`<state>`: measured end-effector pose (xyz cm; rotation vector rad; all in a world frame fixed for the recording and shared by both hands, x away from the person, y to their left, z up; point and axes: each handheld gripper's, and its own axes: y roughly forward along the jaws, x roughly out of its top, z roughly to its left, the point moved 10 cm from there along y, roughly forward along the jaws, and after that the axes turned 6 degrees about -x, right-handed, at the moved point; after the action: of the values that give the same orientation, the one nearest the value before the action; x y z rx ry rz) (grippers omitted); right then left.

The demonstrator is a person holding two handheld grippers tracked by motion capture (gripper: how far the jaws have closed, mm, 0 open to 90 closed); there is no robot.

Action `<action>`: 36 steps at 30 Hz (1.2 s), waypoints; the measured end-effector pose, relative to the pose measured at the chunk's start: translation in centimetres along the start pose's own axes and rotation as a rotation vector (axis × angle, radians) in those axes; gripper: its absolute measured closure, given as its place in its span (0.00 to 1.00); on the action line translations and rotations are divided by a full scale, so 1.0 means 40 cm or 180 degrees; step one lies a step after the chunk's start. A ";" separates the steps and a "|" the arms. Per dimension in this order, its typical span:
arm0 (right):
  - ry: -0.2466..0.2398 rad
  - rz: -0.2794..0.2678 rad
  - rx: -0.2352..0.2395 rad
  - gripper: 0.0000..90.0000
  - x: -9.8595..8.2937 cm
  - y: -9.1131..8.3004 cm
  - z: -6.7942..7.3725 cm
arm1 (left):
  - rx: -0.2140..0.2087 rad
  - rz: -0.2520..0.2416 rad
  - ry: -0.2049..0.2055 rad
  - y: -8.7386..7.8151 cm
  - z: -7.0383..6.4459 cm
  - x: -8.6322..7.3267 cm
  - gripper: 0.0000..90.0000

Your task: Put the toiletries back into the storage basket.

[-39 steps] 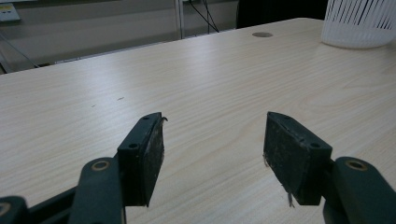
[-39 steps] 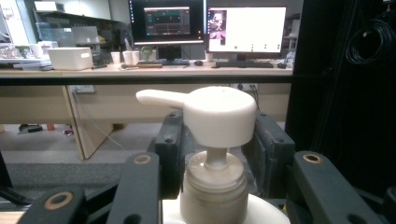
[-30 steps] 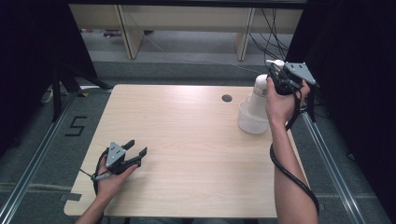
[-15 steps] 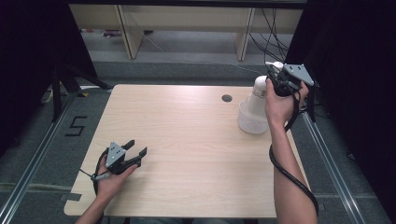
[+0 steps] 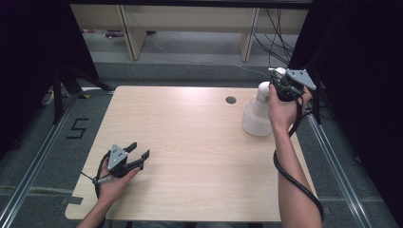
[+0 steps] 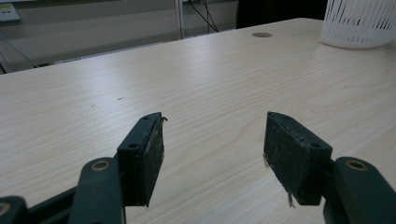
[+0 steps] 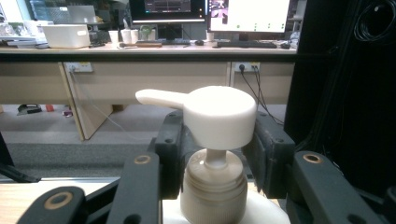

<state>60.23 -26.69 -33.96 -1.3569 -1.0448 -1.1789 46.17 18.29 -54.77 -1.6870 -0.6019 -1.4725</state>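
A white pump bottle (image 5: 263, 95) stands upright inside a white slotted basket (image 5: 255, 122) near the table's far right edge. My right gripper (image 5: 280, 84) is up at the bottle's top, shut on the pump head (image 7: 219, 114), with one jaw against each side of it and the spout pointing left in the right gripper view. My left gripper (image 5: 138, 154) rests low over the front left of the wooden table (image 5: 190, 137). In the left gripper view my left gripper (image 6: 212, 149) stands open with only bare tabletop between its pads (image 6: 152, 158).
A round cable hole (image 5: 231, 100) is in the tabletop left of the basket (image 6: 359, 23). Desks, monitors and cables stand beyond the far edge. Black curtains flank both sides, and a metal rail runs along the floor at left.
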 end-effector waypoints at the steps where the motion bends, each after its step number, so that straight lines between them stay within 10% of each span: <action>1: 0.0000 0.0000 0.0000 0.67 0.000 0.000 0.000 | 0.0000 0.0000 0.0000 0.000 0.000 0.000 0.42; 36: -0.0045 0.0185 0.0010 0.67 -0.069 0.021 0.003 | 0.0000 0.0000 0.0002 0.000 0.000 0.000 0.42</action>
<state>60.65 -26.65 -36.83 -1.3859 -1.0103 -1.1260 46.16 18.29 -54.78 -1.6864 -0.6016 -1.4732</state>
